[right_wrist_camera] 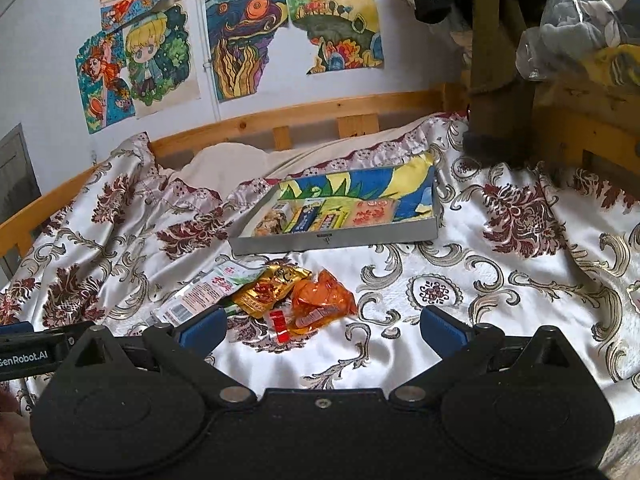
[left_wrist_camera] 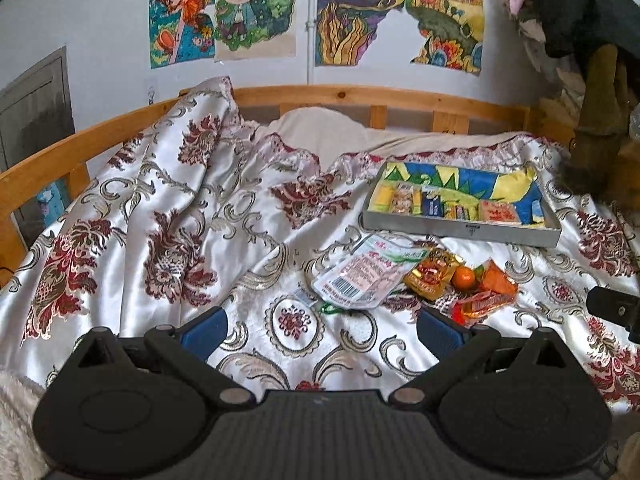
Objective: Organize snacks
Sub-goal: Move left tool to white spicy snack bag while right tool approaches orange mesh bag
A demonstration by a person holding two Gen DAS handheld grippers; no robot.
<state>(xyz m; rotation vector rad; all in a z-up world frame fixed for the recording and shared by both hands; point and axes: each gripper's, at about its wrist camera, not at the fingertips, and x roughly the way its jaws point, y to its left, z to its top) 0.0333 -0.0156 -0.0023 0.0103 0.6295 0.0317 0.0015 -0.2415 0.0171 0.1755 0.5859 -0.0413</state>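
Firstly, left wrist view. Landmark: grey tray (left_wrist_camera: 460, 232), lying on the patterned bedspread (left_wrist_camera: 160, 208) toward the wooden bed rail (left_wrist_camera: 320, 94). Inside the tray, along its near wall: a row of small snack packets (left_wrist_camera: 436, 202) on a blue-yellow-green painted liner. Just in front of the tray, loose on the bedspread: white-and-pink pouch (left_wrist_camera: 360, 276) with a barcode facing up; gold-red sachet (left_wrist_camera: 432, 274) to its right; small mandarin (left_wrist_camera: 464, 278) touching the sachet; orange wrapper (left_wrist_camera: 496, 280); clear red-printed packet (left_wrist_camera: 480, 304) nearest the camera. Left gripper (left_wrist_camera: 320, 328): blue fingers spread wide, holding nothing, well short of the pile. Left of the tray the bedspread is rumpled into folds; open flat cloth lies between fingers and pile. Coloured drawings (left_wrist_camera: 224, 12) hang on the wall above the rail.

Right wrist view. Tray (right_wrist_camera: 332, 238) ahead, slightly left; a small mark on its near wall (too small to read). Before the tray: pouch (right_wrist_camera: 204, 292), gold sachet (right_wrist_camera: 268, 288), orange wrapper (right_wrist_camera: 324, 300), red-printed packet (right_wrist_camera: 280, 322). Right gripper (right_wrist_camera: 320, 330): fingers wide apart, empty, left finger close beside the pile. Right of the tray, smooth bedspread (right_wrist_camera: 500, 280) runs to a wooden post (right_wrist_camera: 488, 60). At the left edge, the other gripper's body reads "GenRobot.AI" (right_wrist_camera: 24, 358).
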